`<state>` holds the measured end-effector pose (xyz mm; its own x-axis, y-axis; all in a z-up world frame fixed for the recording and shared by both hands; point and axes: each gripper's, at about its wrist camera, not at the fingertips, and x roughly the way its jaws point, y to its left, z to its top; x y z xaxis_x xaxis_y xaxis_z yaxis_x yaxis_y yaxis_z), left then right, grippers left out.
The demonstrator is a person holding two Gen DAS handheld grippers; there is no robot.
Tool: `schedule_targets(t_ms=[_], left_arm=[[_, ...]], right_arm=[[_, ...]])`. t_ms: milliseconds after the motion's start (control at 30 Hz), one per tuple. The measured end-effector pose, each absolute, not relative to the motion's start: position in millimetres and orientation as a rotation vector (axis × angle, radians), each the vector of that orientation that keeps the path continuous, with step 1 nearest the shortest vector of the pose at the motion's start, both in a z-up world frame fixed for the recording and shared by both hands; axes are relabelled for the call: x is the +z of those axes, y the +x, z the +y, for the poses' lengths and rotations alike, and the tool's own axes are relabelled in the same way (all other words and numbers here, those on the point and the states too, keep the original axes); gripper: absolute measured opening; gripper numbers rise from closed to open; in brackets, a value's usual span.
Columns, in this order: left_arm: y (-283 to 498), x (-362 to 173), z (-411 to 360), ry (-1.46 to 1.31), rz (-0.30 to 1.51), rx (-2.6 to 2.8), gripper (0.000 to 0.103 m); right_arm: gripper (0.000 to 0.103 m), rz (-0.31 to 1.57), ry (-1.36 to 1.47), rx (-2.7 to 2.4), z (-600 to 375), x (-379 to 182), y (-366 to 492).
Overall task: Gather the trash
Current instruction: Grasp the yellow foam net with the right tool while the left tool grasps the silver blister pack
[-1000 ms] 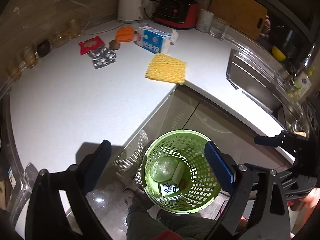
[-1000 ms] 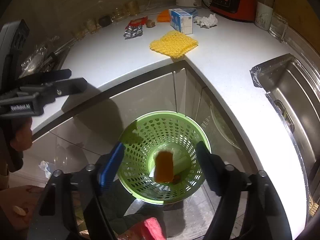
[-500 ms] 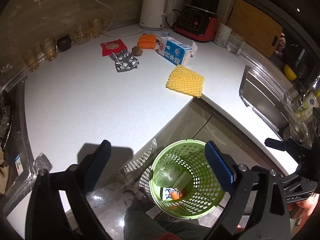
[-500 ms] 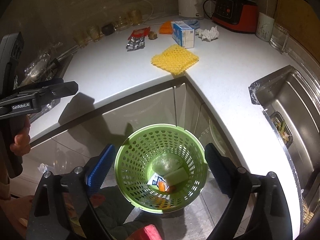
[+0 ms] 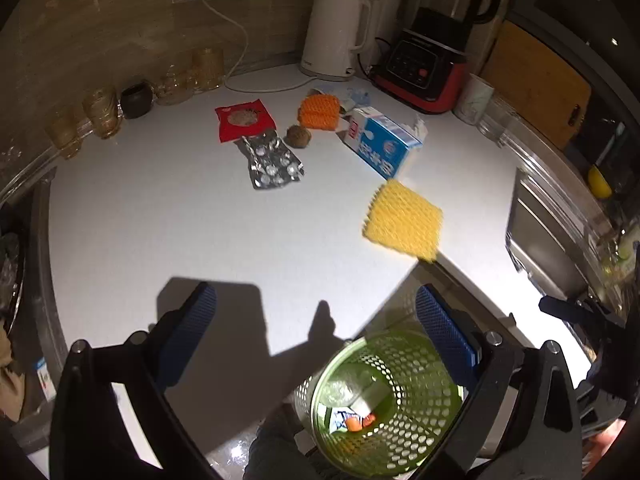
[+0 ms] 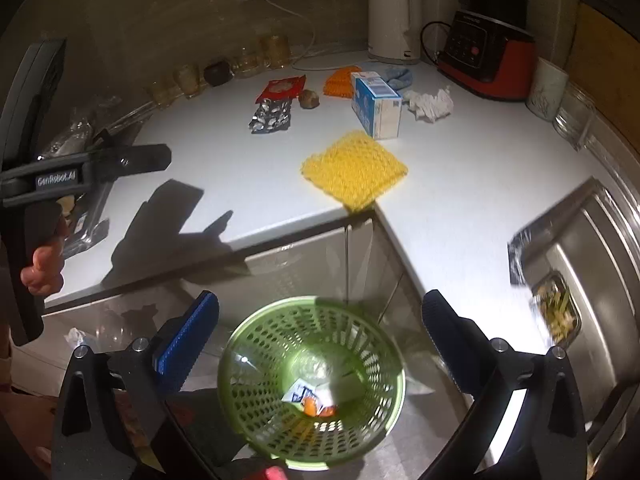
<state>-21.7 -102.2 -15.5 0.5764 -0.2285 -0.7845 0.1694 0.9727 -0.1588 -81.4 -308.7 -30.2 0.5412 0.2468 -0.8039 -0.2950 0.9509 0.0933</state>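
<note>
A green mesh basket stands on the floor below the counter corner, with a wrapper, a pale piece and orange bits inside. My left gripper hangs over the counter edge, its jaws opening with nothing between them. My right gripper is above the basket, jaws also opening and empty. On the white counter lie a yellow foam net, a blue milk carton, a foil blister pack, a red packet, an orange foam net and a crumpled tissue.
A white kettle, a red-and-black blender and a row of glasses line the back wall. A steel sink is on the right. A small brown fruit sits by the packet. Cupboard doors stand behind the basket.
An orange piece fell from between the right jaws into the basket, and those jaws widened. Both grippers rose and moved towards the counter, so the basket now sits lower in both views.
</note>
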Motion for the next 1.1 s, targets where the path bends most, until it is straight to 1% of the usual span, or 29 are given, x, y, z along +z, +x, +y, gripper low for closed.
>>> schedule_targets(t_ms=[233,567,700,933,1000,1100], left_arm=[[59,-33,-96,-0.114,0.963,-0.198,0.095],[148,-68,-84,-0.208,1.029,-0.081,0.095],[172,-79,-87,-0.236,1.059,-0.039,0.095],[198,-97,-94,-0.236,1.105,0.038,0.095],[203,-101,-94,-0.246,1.118,0.048,0.095],[207,-104,-95,-0.239,1.118,0.054,0.095]], right_arm=[[0.101,0.943,-0.157,0.33,-283,-46,-11],[0.101,1.003,-0.133,0.301,-275,-87,80],[0.101,1.022,-0.137,0.308,-276,-98,94],[0.101,1.013,-0.14,0.343,-276,-100,100],[0.099,1.014,-0.137,0.344,-277,-100,100],[0.092,1.009,-0.139,0.34,-276,-98,97]])
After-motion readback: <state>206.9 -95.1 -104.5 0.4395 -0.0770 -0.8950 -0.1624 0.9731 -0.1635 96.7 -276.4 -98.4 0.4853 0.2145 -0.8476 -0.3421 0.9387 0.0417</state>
